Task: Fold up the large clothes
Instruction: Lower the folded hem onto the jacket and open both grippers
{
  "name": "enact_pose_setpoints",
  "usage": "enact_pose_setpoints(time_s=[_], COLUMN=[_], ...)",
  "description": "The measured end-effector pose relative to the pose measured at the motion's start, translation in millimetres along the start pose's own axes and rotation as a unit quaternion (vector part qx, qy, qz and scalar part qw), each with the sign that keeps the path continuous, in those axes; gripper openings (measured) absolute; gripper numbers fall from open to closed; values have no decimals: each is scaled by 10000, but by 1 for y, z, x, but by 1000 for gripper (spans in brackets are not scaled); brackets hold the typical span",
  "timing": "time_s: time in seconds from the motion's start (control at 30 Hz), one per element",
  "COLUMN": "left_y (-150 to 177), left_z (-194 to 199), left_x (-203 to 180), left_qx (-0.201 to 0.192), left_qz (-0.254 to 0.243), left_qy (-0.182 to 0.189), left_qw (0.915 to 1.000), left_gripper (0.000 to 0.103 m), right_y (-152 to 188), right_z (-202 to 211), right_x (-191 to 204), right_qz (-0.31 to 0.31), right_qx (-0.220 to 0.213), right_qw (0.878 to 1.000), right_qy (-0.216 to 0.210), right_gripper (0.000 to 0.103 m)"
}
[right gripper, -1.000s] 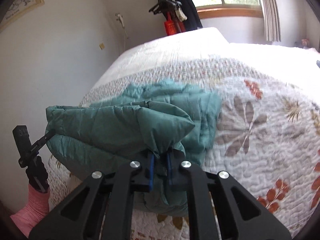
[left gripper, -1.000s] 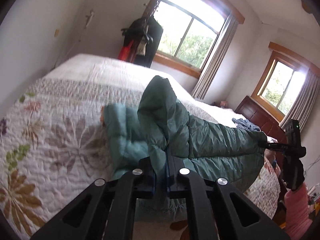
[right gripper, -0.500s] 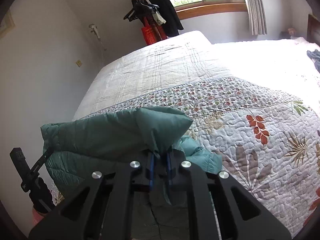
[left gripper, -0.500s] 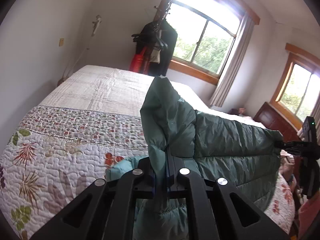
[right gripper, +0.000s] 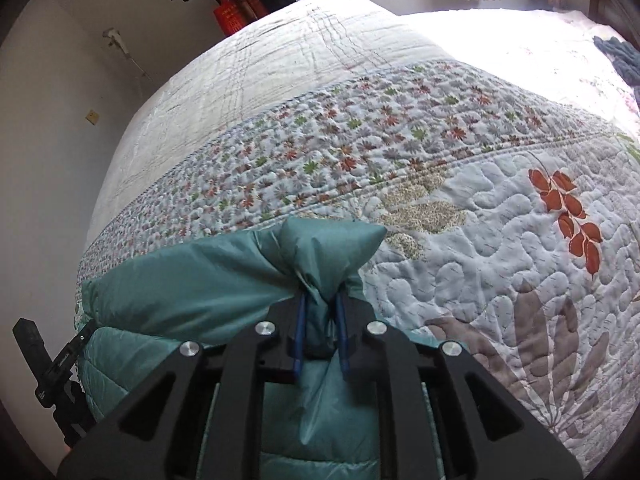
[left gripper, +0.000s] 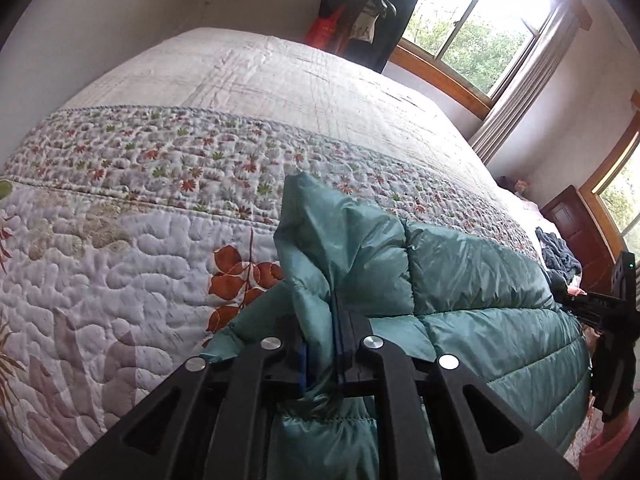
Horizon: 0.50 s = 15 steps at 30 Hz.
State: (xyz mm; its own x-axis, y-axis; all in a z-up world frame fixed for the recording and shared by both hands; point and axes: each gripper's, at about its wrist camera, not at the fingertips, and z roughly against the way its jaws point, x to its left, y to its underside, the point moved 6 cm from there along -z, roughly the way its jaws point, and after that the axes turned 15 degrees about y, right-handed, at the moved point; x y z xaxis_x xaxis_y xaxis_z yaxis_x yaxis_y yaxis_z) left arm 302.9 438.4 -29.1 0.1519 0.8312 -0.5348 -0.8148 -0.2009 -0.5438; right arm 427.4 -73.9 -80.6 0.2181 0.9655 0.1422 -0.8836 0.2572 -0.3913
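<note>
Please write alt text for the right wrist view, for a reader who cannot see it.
The right tool is shut on a bunched corner of a teal puffer jacket, held above a floral quilted bed. The left tool grips the jacket's far edge.

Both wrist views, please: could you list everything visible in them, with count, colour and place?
Puffer jacket: one, teal, held stretched between both grippers above the near edge of the bed.
Quilt: one, white with floral print, covering the bed.
Hanging clothes: a dark bunch with a red bag, on a rack beyond the bed's far end.
Windows: two, wood-framed, on the far and right walls.
Curtain: one, grey, beside the far window.
Crumpled garment: one, dark blue, on the bed's right side.
Left gripper: one, black, shut on the jacket.
Right gripper: one, black, shut on the jacket.
</note>
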Motion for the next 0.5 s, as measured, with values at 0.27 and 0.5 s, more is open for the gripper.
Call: enact_pose_setpoints(time_s=[0.27,0.5], left_y=[4,57], left_z=[37,112], left_x=[6,-1], left_qx=[-138,-244], left_qz=[340,238], left_qy=[132,413], left_qw=[9992,9986], left_gripper=[25,43], right_y=[10,82], right_z=[37,100], right_x=[-15,-27], right_qz=[-135,220], right_qx=[-249,-332], right_qw=[9996,9962], right_qy=[-36,-774], right_gripper=[40,50])
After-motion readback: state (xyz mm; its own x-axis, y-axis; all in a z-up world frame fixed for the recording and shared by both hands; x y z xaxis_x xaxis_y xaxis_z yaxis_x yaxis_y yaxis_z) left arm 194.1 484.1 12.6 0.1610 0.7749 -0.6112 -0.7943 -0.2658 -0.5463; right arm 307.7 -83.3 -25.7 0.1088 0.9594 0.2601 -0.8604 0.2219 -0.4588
